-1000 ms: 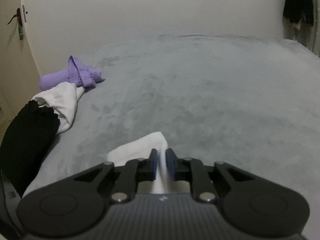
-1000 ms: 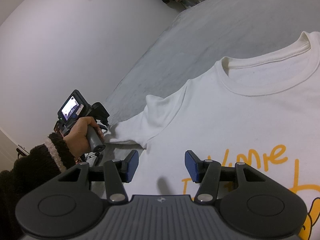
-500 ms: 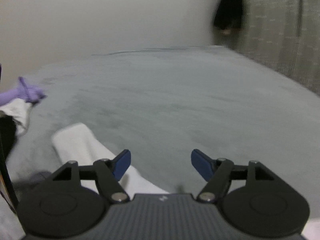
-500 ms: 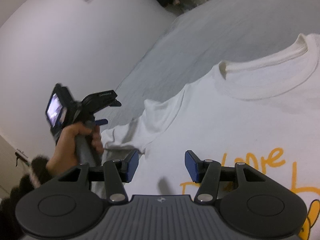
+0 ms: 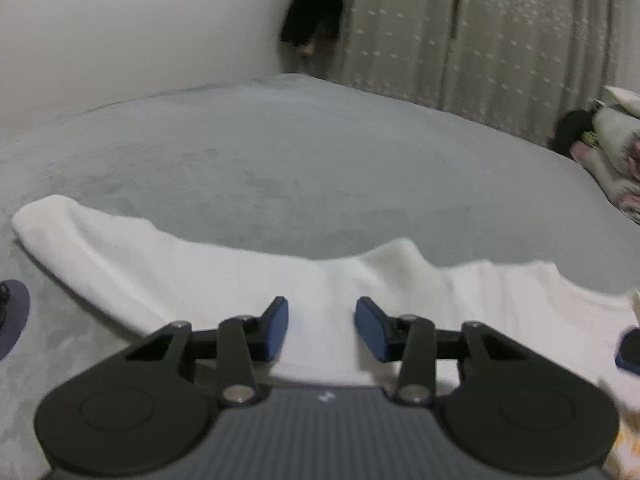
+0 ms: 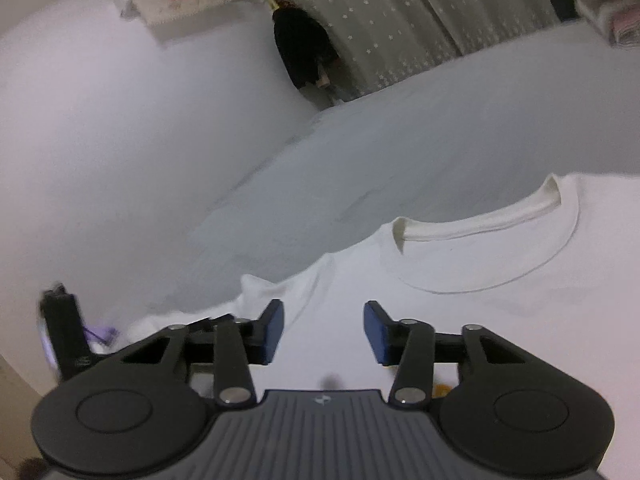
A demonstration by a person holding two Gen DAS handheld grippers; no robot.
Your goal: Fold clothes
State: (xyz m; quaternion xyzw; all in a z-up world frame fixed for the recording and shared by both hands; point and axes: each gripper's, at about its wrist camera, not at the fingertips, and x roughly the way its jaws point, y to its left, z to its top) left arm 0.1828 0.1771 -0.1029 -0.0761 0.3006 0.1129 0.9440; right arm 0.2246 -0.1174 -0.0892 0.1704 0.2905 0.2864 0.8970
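The white shirt (image 6: 500,280) is spread face-up on the grey bed (image 5: 320,168). Left gripper (image 5: 322,326) and right gripper (image 6: 324,330), jaws just closing, are parted over the shoulder, nothing pinched. One cloth layer is best nipped near the sleeve (image 5: 80,236) seam before any fold is lifted.

I'm looking across a wide bed (image 5: 320,168) covered in a grey plush spread, with a plain white wall (image 5: 140,28) behind it. To the right hangs a pale curtain (image 5: 500,32) dotted with small white marks, a dark garment (image 5: 314,16) hanging where wall and curtain meet. Bundled floral bedding (image 5: 616,148) sits at the bed's far right edge.
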